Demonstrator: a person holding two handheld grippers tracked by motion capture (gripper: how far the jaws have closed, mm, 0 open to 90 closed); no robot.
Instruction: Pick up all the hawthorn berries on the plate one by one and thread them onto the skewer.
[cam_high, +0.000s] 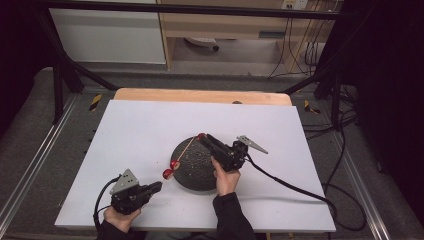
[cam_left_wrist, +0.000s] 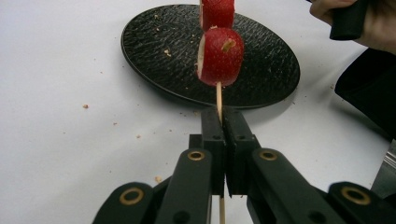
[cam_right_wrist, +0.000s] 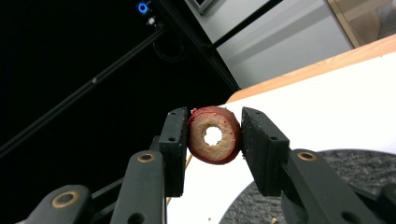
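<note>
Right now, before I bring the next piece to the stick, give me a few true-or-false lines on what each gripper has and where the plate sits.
1. The left gripper is shut on the skewer. True.
2. Two red fruit pieces are already on the skewer. True.
3. The right gripper is open and holds nothing. False: its jaws press a red-skinned ring slice with a hole through its middle.
4. The black plate stands on bare wood. False: it rests on the white table cover; wood shows at the far edge alone.
5. The ring slice is already threaded on the skewer. False: in the right gripper view its hole is open.
</note>
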